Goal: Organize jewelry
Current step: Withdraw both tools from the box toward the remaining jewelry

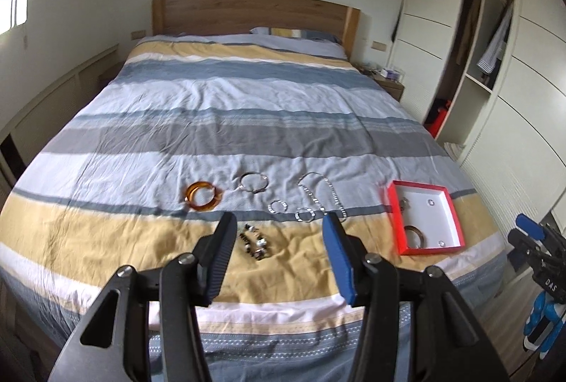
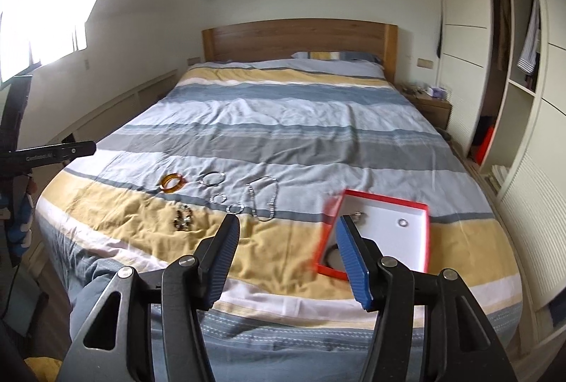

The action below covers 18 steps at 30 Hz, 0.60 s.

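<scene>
Jewelry lies on the striped bed: an orange bangle (image 1: pixel 202 195) (image 2: pixel 172 182), a silver bangle (image 1: pixel 253 183) (image 2: pixel 212 178), two small silver hoops (image 1: pixel 278 206) (image 1: pixel 305 215), a silver chain necklace (image 1: pixel 320 195) (image 2: pixel 263 198) and a dark beaded bracelet (image 1: pixel 255 242) (image 2: pixel 183 218). A red box with a white inside (image 1: pixel 445 215) (image 2: pixel 414 240) holds a few pieces, including a small ring (image 2: pixel 403 222). My left gripper (image 1: pixel 281 222) is open and empty, raised over the foot of the bed near the beaded bracelet. My right gripper (image 2: pixel 288 224) is open and empty, left of the box.
The bed (image 1: pixel 247 120) has a wooden headboard (image 1: pixel 254 13). A nightstand (image 2: pixel 433 107) with small items and an open wardrobe (image 2: pixel 509 63) stand on the right. A low ledge under a window (image 2: pixel 42 28) runs along the left wall.
</scene>
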Motion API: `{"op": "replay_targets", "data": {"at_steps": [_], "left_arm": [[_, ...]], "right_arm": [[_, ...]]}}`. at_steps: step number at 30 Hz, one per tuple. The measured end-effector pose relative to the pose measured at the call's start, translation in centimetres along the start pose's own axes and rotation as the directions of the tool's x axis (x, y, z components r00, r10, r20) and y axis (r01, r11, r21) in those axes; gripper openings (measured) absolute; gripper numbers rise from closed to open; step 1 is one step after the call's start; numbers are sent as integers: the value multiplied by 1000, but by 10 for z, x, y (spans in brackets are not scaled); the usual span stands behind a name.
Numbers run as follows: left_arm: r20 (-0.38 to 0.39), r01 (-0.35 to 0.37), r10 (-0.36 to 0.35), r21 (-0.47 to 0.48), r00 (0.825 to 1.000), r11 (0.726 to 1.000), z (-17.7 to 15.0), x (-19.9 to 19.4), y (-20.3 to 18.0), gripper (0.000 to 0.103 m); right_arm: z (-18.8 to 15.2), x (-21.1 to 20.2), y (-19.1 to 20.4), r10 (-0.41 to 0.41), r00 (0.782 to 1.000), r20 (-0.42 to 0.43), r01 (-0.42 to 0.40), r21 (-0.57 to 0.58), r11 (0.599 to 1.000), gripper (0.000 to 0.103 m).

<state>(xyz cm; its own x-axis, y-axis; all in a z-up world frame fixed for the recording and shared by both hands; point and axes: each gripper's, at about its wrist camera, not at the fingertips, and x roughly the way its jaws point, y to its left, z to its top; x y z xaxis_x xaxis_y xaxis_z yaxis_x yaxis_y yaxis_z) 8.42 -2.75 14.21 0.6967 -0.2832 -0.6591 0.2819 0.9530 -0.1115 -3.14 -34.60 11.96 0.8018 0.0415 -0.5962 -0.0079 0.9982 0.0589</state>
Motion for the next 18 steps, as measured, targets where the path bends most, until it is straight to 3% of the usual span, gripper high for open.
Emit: {"op": "replay_targets", "data": {"at_steps": [8, 18], "left_arm": [[-61, -69, 66, -58, 996, 996, -21, 59, 35, 48], [-160, -85, 64, -129, 985, 988, -52, 149, 62, 48]], "right_arm": [[-9, 64, 27, 90, 993, -70, -92, -24, 995, 56], [-29, 163, 55, 165, 964, -207, -180, -57, 982, 56]]}}
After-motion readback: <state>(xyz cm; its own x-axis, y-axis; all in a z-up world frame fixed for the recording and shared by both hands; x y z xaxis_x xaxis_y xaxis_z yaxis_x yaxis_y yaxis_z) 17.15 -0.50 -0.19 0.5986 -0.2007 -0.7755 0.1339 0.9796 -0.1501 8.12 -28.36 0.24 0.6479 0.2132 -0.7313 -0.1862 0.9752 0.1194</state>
